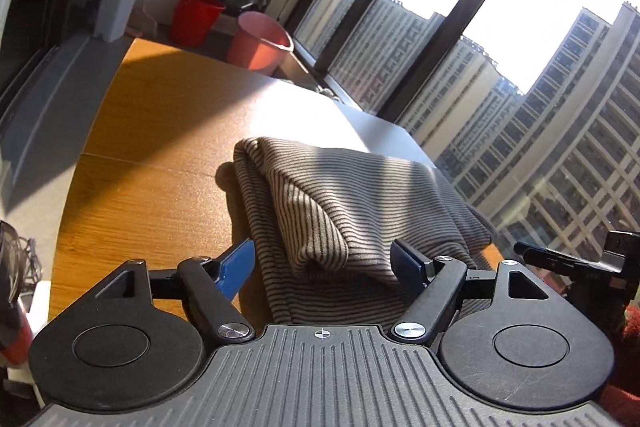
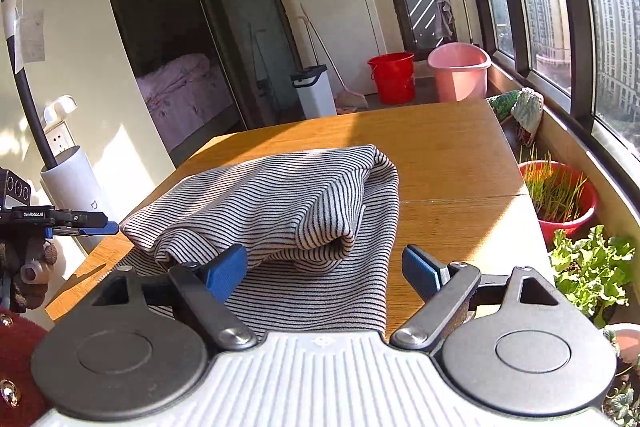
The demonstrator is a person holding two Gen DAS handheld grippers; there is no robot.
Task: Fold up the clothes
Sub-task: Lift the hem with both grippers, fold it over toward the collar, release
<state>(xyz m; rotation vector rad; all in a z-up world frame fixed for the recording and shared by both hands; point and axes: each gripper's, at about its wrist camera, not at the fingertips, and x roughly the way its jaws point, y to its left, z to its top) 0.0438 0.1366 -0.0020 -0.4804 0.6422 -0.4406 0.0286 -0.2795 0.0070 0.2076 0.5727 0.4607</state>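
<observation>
A beige garment with thin dark stripes (image 1: pixel 340 203) lies folded over on the wooden table (image 1: pixel 152 131), its upper layer bulging over a flat lower layer. My left gripper (image 1: pixel 324 263) stands open at its near edge, blue pads apart, and the folded edge lies between them untouched. In the right wrist view the same garment (image 2: pixel 280 203) lies ahead. My right gripper (image 2: pixel 324 273) is open too, its left pad next to the fold, its right pad over bare wood. The left gripper (image 2: pixel 96 227) shows at the left edge there; the right gripper's tip (image 1: pixel 560 259) shows at the right in the left wrist view.
A red bucket (image 2: pixel 392 77), a pink bucket (image 2: pixel 460 71) and a white bin (image 2: pixel 316 93) stand on the floor beyond the table's far edge. A red pot of grass (image 2: pixel 560 195) and leafy plants (image 2: pixel 592 267) line the window side. A white vacuum stand (image 2: pixel 76 183) is left.
</observation>
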